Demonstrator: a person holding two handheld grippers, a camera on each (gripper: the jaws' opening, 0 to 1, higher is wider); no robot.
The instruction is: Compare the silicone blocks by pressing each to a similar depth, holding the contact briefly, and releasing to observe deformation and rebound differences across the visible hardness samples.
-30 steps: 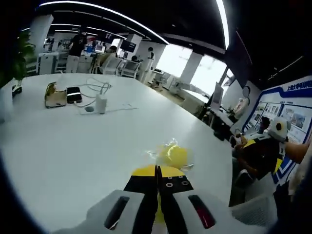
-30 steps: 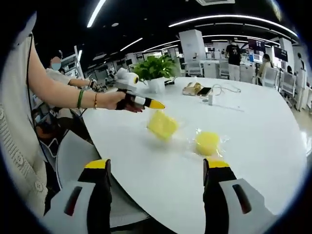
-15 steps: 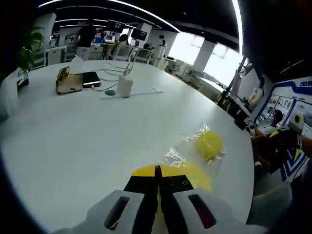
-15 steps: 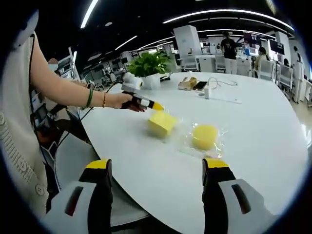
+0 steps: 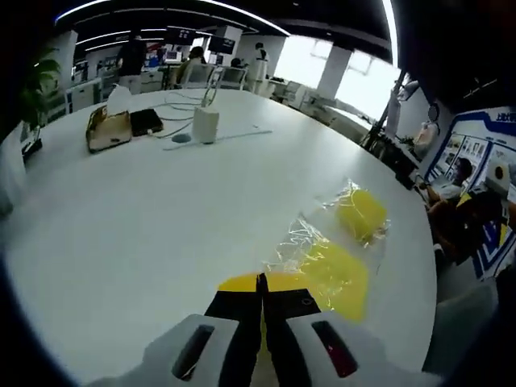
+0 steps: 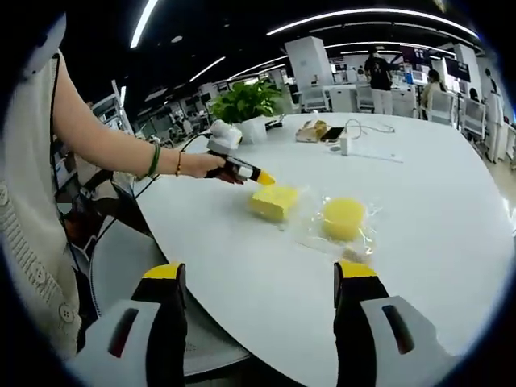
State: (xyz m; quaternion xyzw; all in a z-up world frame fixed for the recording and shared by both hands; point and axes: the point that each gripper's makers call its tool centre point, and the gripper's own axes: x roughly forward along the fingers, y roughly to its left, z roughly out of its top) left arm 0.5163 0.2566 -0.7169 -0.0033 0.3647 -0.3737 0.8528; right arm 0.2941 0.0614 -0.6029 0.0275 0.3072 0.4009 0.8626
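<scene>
Two yellow silicone blocks in clear wrap lie on the white table [image 6: 419,234]. The square block [image 6: 274,200] [image 5: 334,276] lies flat, and the round block [image 6: 343,218] [image 5: 360,214] sits just beyond it. My left gripper [image 5: 260,282] is shut, its yellow tips together at the wrap's near edge. In the right gripper view, a hand holds that left gripper [image 6: 242,171], whose tip touches the square block's upper edge. I cannot tell whether it pinches the wrap. My right gripper [image 6: 260,274] stands open near the table's edge, short of both blocks, with nothing between its jaws.
At the table's far end lie a gold box [image 5: 107,131], a dark phone [image 5: 147,121], a small white container [image 5: 205,125] and cables. A potted plant [image 6: 250,101] stands near the person's arm [image 6: 105,145]. People and desks fill the room behind.
The square block, tilted up a second ago, now lies flat on the table. The left gripper view has swung, so both blocks sit further right. My right gripper has stayed open.
</scene>
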